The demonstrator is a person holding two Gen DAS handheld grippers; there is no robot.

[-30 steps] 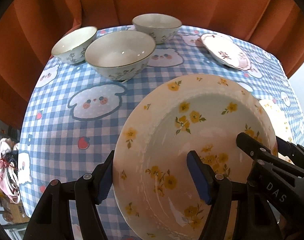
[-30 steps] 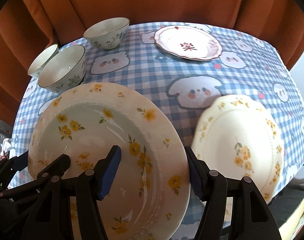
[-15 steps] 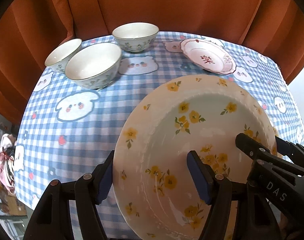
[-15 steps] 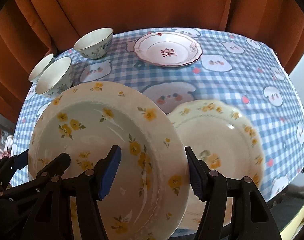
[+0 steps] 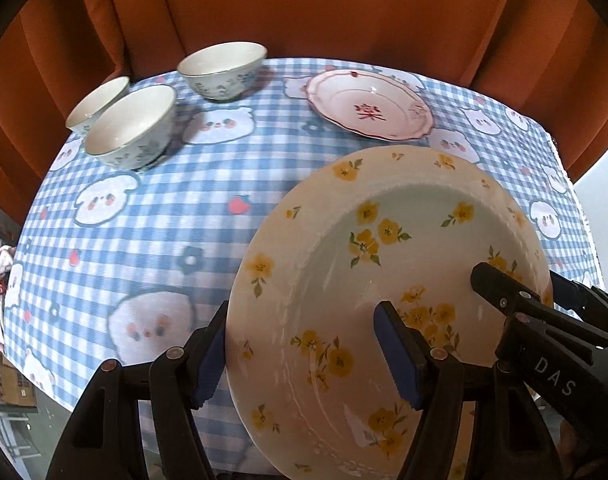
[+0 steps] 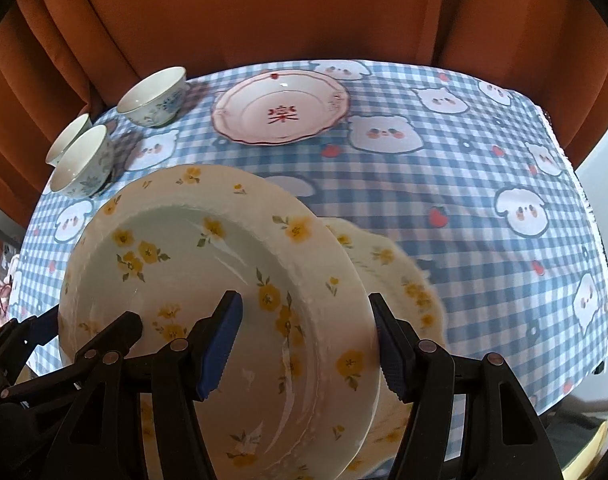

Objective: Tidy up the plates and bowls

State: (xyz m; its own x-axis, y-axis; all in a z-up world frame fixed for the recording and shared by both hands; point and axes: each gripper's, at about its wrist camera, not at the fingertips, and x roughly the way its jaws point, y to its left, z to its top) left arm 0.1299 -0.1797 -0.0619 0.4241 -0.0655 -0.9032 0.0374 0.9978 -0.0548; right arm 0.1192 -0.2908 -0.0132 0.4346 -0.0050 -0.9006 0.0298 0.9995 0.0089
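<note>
Plate carried between both claws, poised over its partner.

From your left wrist view, your left gripper (image 5: 300, 352) is clamped on the near left rim of the yellow-flowered plate (image 5: 384, 280), one pad under the rim and one inside the well, while the right gripper (image 5: 516, 292) bites the opposite rim. The plate hangs clear of the checked tablecloth (image 5: 164, 240), with three bowls (image 5: 132, 128) and the red-trimmed plate (image 5: 368, 104) well beyond it. From your right wrist view, that claw is likewise closed across the plate's right rim, and the second flowered plate (image 6: 408, 280) lies on the cloth just beyond and below that edge, partly hidden. It sits nearer your right hand, so I judge stacking means shifting rightward, then lowering level.
</note>
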